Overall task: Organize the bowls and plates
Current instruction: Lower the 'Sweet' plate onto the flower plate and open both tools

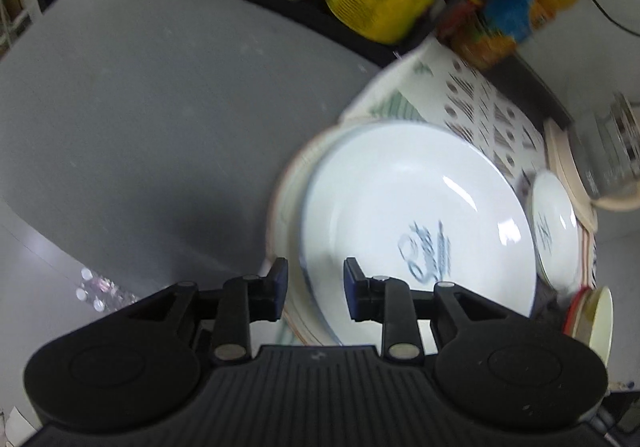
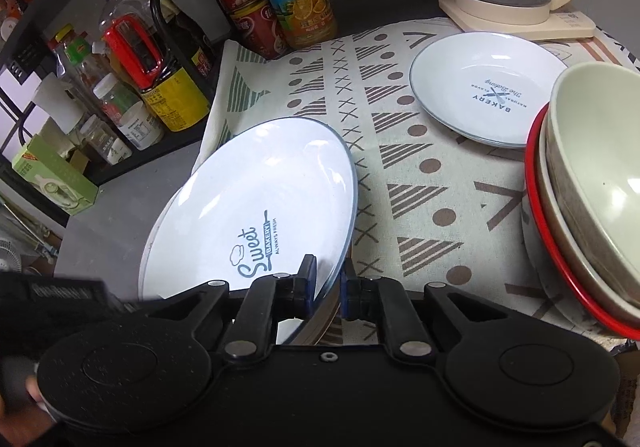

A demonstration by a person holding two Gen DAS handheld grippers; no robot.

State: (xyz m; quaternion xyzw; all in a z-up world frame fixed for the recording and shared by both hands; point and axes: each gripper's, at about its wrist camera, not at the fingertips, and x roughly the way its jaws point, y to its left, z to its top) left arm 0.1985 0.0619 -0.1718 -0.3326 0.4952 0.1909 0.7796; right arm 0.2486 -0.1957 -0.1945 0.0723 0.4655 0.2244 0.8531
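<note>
In the left wrist view, the left tool (image 1: pixel 315 289) sits at the bottom middle of the frame with its two blue pads a little way apart. The near rim of the big white plate (image 1: pixel 416 215) runs through the gap between them, but the pads do not press on it, so this tool holds nothing. The big plate fills the middle and right of that frame, and it looks as if another plate lies under it, though the blur makes that hard to tell.

In the right wrist view, the same big white plate (image 2: pixel 256 207) lies at the left middle of the frame, tipped up, with its far edge high and its near edge low. The right tool (image 2: pixel 327 285) at the bottom middle is pinched tight on that low right rim, so this tool carries the plate. Going right across the patterned cloth (image 2: pixel 400 151) on the bench, the small white plate (image 2: pixel 486 87) sits flat at the upper right. At the far right edge stands the stack of bowls (image 2: pixel 592 183).

I think the next move depends on this: the small plate lies up and to the right of the held plate, well apart from it, and the right tool is the nearer one
</note>
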